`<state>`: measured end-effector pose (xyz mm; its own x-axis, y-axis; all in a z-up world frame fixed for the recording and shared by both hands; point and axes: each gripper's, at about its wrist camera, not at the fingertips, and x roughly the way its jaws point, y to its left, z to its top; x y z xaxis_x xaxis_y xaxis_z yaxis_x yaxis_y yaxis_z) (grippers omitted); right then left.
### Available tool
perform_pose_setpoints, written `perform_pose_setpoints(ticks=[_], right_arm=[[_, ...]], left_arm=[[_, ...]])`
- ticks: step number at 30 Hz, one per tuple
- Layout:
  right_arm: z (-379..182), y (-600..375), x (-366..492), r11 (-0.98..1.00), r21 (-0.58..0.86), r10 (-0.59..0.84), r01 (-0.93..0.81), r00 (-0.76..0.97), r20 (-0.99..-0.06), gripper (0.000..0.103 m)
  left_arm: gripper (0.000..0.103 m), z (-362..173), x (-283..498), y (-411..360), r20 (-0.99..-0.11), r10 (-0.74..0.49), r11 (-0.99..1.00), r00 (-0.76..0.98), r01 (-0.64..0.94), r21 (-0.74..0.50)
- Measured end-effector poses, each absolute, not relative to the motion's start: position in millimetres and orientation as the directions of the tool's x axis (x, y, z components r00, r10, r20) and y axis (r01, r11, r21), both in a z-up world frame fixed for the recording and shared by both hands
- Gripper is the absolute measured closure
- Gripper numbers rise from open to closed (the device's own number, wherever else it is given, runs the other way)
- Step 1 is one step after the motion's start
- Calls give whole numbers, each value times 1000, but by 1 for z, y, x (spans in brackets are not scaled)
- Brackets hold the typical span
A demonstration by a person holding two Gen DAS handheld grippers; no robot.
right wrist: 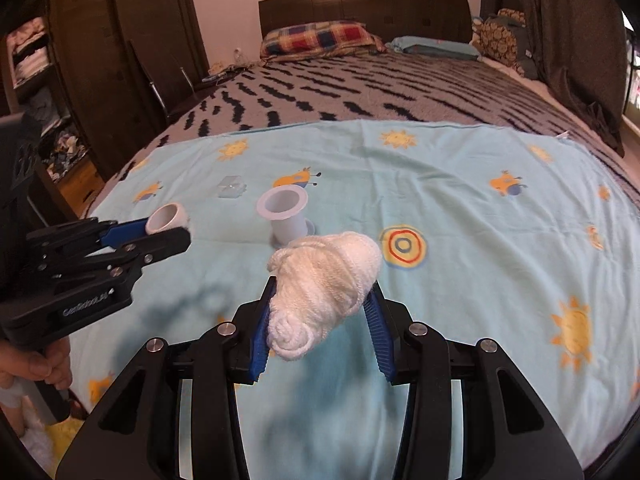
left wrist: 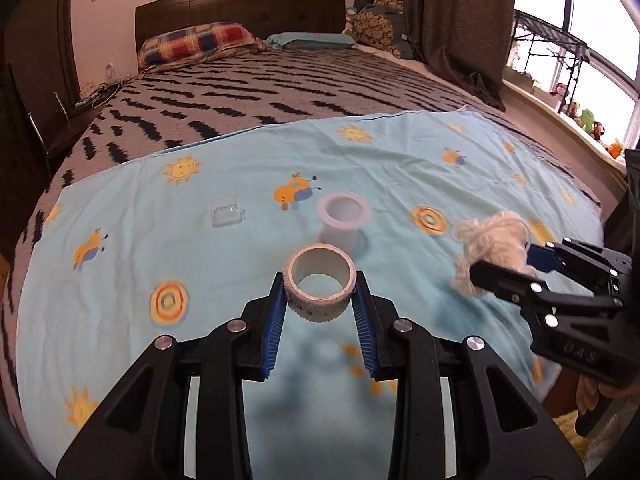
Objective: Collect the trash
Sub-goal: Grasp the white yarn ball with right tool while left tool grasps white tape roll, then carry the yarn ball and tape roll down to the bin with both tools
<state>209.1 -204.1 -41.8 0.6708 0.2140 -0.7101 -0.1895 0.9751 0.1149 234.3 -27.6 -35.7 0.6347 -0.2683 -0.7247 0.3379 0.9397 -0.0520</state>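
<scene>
While yarn (right wrist: 324, 292) blurs, clear box (right wrist: 231, 188) looks indistinct.

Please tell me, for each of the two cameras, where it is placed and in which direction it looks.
Left wrist: sits on the left gripper, faces the headboard; its fingers clamp a tape roll; the right gripper shows at right.
Right wrist: sits on the right gripper, same heading; it clamps a white yarn ball; the left gripper shows at left.
Shared: white spool on the blue sheet.
</scene>
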Motion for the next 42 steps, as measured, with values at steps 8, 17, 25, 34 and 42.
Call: perform_pose_setpoints(ticks=[8,17,25,34,42], right_arm=[[-31,-218,121,977,106,206,-184,695,-689,60],[-61,-225,51,974,146,225,-173,667,-710,60],[-129,-218,16,973,158,226,-167,571,-789,60],[-192,-213,4,972,192,234,-136,460,-857,60],[-249,-212,0,977,197,214,-83,368,-905,60]], left_arm=[[72,-27,136,-34,-691,-318,924,650,375,-72],[72,-61,60,-37,-706,-346,912,618,399,-98],[72,-125,22,-35,-764,-372,906,528,387,-173],[72,-207,8,-36,-836,-360,915,413,333,-229],[72,-262,9,-45,-882,-337,916,331,331,-226]])
